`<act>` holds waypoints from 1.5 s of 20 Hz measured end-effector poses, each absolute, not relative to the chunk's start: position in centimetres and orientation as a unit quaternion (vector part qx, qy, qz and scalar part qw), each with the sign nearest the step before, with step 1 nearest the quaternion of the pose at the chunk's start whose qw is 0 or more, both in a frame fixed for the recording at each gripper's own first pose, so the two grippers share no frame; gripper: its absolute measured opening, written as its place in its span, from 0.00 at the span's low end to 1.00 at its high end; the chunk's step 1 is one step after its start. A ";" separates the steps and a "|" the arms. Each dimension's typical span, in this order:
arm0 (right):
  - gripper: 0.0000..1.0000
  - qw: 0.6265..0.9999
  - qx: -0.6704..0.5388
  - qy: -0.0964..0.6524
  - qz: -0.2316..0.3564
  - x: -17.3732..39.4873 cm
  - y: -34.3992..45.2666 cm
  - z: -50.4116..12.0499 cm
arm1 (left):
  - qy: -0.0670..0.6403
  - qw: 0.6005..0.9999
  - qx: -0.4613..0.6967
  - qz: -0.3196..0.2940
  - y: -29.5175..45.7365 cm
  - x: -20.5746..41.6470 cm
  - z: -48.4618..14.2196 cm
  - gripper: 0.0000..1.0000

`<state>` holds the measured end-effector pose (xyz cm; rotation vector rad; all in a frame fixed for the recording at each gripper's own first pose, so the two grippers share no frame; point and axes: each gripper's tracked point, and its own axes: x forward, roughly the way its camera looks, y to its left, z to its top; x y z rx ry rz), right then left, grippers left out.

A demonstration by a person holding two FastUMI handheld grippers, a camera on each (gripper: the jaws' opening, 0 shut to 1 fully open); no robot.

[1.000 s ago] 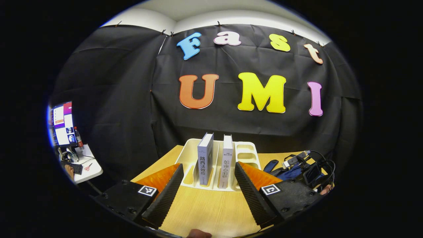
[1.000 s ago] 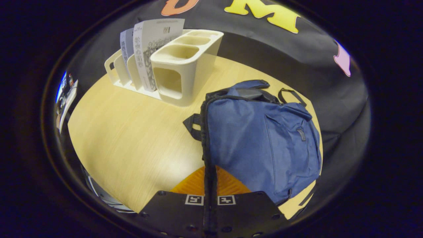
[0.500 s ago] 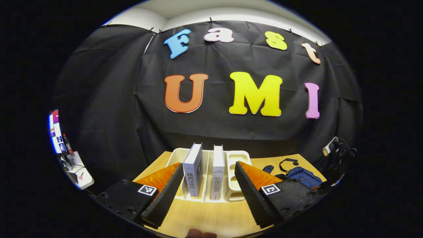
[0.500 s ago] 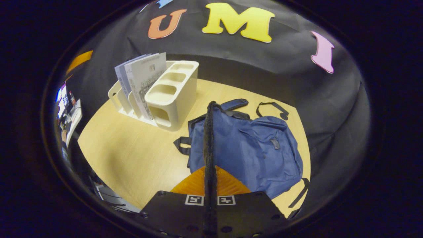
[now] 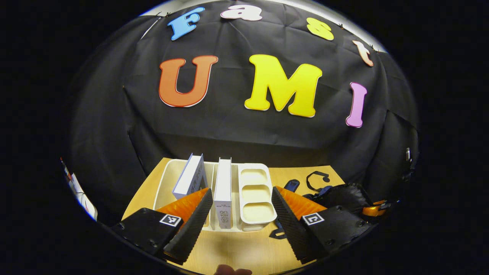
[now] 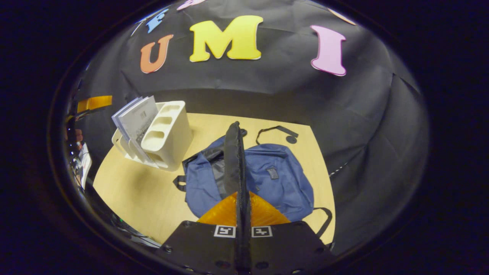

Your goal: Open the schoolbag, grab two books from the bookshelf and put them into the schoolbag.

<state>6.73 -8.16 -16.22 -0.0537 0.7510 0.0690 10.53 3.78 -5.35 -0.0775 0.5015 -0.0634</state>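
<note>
Two grey-white books stand in the cream bookshelf point(image 5: 253, 226): a tilted one point(image 5: 190, 177) on the left and an upright one point(image 5: 223, 183) beside it. My left gripper point(image 5: 241, 193) hangs open just above and in front of the shelf, the upright book between its fingers' lines. The blue schoolbag point(image 6: 279, 179) lies on the wooden table point(image 6: 133, 191). My right gripper point(image 6: 242, 196) is shut on the bag's black zippered flap point(image 6: 233, 152) and holds it up, so the grey lining point(image 6: 214, 172) shows. The books point(image 6: 137, 120) and shelf point(image 6: 168, 133) stand to the bag's left.
A loose black strap point(image 6: 277, 130) lies on the table behind the bag, another point(image 6: 324, 219) at its near corner. The shelf's right side has three empty cup compartments point(image 5: 254, 191). Black cloth walls close the table at the back and right.
My right gripper has risen and pulled back with the flap, so the bag gapes open. My left gripper has moved closer and higher over the shelf, looking down on the books.
</note>
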 end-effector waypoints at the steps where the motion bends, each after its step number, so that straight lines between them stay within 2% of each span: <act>1: 0.00 0.930 -0.025 0.364 0.032 6.9 -9.3 -15.7 | 0.265 0.963 -0.038 -0.033 3.7 11.3 -5.5 0.98; 6: 0.00 0.934 -0.016 0.356 0.021 8.2 -14.2 -13.6 | 0.343 0.939 -0.019 -0.035 5.3 15.1 -7.0 0.99; 11: 0.00 0.929 0.009 0.369 0.022 8.7 -16.5 -14.0 | 0.444 0.895 0.006 -0.045 6.0 18.1 -9.8 1.00; 15: 0.00 0.927 0.017 0.374 0.023 8.9 -17.1 -14.4 | 0.512 0.856 0.032 -0.063 5.5 18.9 -12.5 0.99; 23: 0.00 0.924 0.040 0.380 0.019 8.6 -18.7 -15.3 | 0.619 0.784 0.027 -0.037 6.5 18.1 -17.5 0.99; 25: 0.00 0.923 0.040 0.382 0.019 8.5 -18.9 -15.5 | 0.629 0.776 0.033 -0.033 6.8 18.1 -17.9 0.95; 27: 0.00 0.923 0.042 0.382 0.020 8.5 -18.8 -15.5 | 0.635 0.771 0.036 -0.031 6.8 18.0 -18.1 0.87; 29: 0.00 0.923 0.044 0.382 0.021 8.6 -18.7 -15.6 | 0.640 0.767 0.034 -0.028 6.7 17.9 -18.4 0.76; 30: 0.00 0.923 0.045 0.381 0.022 8.6 -18.6 -15.6 | 0.641 0.766 0.031 -0.028 6.6 17.9 -18.5 0.66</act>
